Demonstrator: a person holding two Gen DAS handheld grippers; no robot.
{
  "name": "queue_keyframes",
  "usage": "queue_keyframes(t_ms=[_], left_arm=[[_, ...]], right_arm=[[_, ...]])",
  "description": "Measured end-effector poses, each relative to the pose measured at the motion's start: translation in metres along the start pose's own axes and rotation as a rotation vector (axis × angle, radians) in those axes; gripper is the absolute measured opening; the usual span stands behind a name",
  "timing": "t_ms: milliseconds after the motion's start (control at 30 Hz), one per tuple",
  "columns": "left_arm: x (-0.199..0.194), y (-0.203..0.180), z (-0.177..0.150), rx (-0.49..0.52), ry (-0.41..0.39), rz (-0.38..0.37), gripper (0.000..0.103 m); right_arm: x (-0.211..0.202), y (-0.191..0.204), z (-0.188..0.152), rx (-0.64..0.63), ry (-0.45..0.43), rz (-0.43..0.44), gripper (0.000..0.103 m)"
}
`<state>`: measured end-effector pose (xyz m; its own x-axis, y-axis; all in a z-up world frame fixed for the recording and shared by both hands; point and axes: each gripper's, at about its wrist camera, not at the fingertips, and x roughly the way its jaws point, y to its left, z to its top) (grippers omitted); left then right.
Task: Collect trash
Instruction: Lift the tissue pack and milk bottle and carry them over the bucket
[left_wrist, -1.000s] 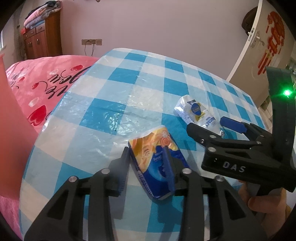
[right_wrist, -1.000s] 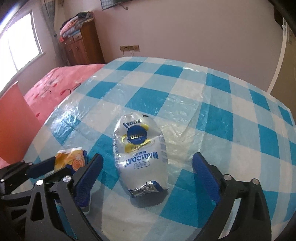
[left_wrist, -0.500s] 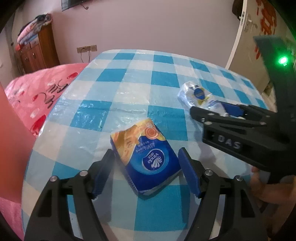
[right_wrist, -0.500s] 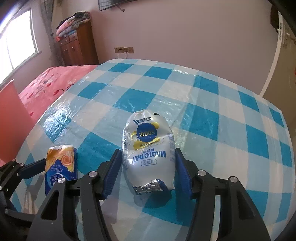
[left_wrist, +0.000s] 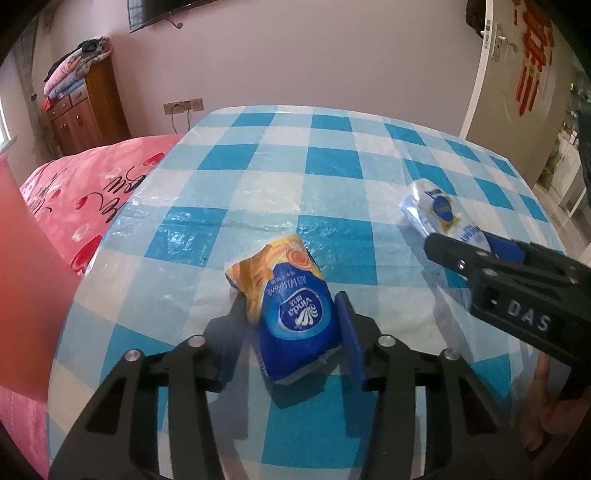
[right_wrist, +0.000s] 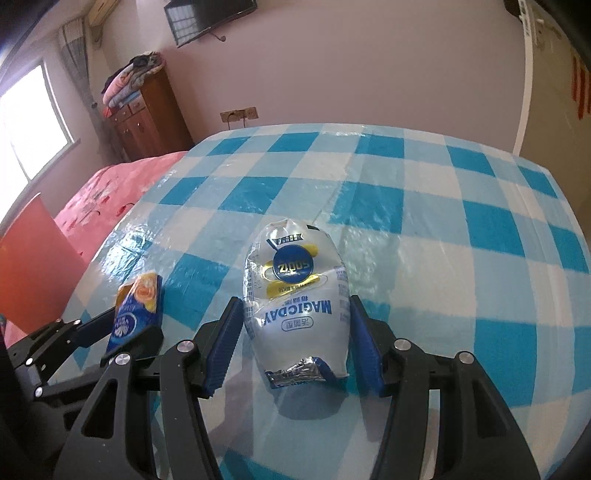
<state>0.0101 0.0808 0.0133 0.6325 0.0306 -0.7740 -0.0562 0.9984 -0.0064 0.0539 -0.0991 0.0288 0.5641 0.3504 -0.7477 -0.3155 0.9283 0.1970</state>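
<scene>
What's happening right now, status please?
Left tool clamped on blue tissue pack. Right tool gripping white snack bag. Both on checked tablecloth; nothing blocking.

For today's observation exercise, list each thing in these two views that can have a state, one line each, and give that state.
Left gripper: jaws just closed, pressed on the tissue pack.
Tissue pack: gripped at both sides, its top torn open.
Right gripper: jaws closed on the white pouch.
White pouch: crumpled, held at its lower end, torn foil edge facing the camera.
Checked tablecloth: flat, under shiny plastic.
</scene>
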Motion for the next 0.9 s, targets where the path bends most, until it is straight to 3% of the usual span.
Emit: queue_keyframes(t_ms=[400,900], left_arm=[[-0.017,0.019,-0.010,-0.037,-0.022,-0.097,0.039],[-0.076,0.046,-0.019,-0.017,-0.115,-0.162,0.038]], right_arm=[[-0.023,0.003,-0.020,0.066,-0.009,0.032,0.058],[-0.065,0.025,-0.031,0.092,-0.040,0.076,0.058]])
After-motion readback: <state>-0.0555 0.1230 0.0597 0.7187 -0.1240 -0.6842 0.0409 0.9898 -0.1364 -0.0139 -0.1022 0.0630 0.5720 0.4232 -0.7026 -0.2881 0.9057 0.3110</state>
